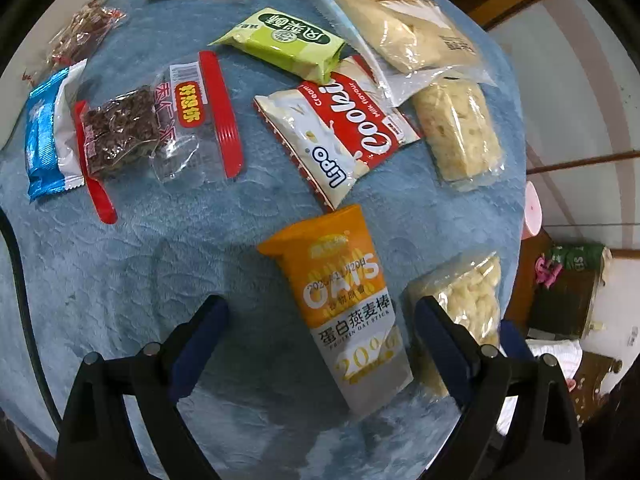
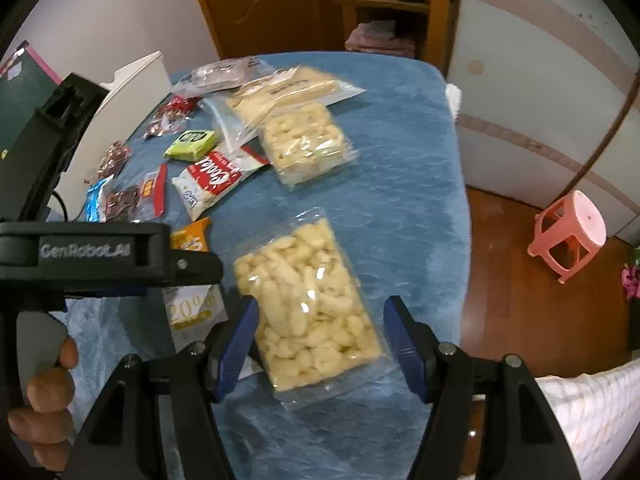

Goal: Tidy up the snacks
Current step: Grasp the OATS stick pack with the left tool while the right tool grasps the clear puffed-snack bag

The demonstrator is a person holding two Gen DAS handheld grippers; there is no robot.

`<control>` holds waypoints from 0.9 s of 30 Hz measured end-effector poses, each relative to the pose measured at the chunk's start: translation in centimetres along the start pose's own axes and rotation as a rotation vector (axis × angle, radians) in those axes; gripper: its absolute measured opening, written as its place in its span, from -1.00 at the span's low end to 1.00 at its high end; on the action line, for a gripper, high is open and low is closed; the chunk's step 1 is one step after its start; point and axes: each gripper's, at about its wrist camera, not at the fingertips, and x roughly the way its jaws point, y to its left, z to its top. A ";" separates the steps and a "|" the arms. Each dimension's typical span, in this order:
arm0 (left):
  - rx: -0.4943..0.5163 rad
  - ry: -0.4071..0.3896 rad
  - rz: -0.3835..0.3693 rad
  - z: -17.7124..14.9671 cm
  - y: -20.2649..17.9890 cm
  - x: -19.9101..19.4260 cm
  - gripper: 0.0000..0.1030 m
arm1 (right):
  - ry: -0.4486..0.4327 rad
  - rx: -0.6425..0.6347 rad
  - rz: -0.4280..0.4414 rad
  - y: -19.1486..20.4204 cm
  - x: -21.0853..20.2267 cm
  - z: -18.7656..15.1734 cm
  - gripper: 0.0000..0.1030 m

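Left gripper (image 1: 320,322) is standing wide apart over the blue tabletop (image 1: 160,280), straddling the orange oat stick packet (image 1: 344,304) without touching it. I am holding the right gripper (image 2: 318,320) apart around the clear puffed-snack bag (image 2: 308,304). Farther off, the Lipo cookie packet (image 1: 340,136) is lying flat.

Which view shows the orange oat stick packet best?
The left wrist view: the orange oat stick packet lies whole and sharp on the blue cloth, its label readable. In the right wrist view the left gripper's body covers its middle, leaving only the orange top and pale bottom visible.
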 end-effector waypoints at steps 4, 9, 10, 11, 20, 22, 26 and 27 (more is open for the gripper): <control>-0.047 0.023 0.053 0.8 -0.8 0.2 0.83 | 0.008 -0.032 0.004 0.4 0.3 -0.2 0.29; -0.136 0.054 0.151 1.4 -2.2 1.8 0.83 | 0.014 -0.066 -0.004 0.8 0.2 -0.6 0.29; -0.140 0.050 0.167 1.4 -2.5 1.9 0.83 | 0.023 -0.088 -0.020 1.2 0.4 -0.9 0.29; -0.136 0.049 0.192 1.4 -2.9 2.2 0.83 | 0.040 -0.107 -0.049 1.4 0.8 -1.0 0.29; -0.024 0.052 0.286 0.4 -5.5 2.5 0.48 | 0.074 -0.062 -0.084 1.0 2.5 -1.2 0.29; 0.005 0.050 0.271 -0.1 -5.2 1.4 0.05 | 0.068 -0.062 -0.096 1.2 2.5 -1.3 0.29; 0.020 0.072 0.206 -0.3 -4.5 0.5 -0.26 | 0.052 -0.065 -0.142 2.0 2.4 -1.7 0.25; 0.033 0.075 0.193 -0.4 -4.2 0.3 -0.28 | 0.050 -0.062 -0.145 2.0 2.4 -1.7 0.25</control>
